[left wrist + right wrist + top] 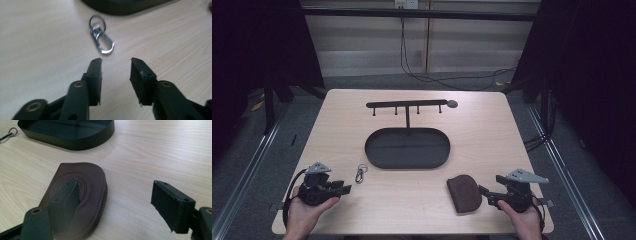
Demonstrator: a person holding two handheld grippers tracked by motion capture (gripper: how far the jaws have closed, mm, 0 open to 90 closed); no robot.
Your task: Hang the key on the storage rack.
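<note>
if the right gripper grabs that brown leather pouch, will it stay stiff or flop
The brown leather pouch lies flat and thin, so it will probably bend a little at the unheld end. Its zipped, stitched edge likely keeps it from going limp. The matte leather should not slip much in the right gripper, whose open jaws sit over it.

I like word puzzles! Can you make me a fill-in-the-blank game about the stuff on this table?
1. The silver key clip lies in front of the ____ gripper.
2. The brown leather pouch lies beside the ____ gripper.
3. The jaws of both grippers are ____.
4. The black oval tray holds ____.

Missing words: left; right; open; nothing
</note>
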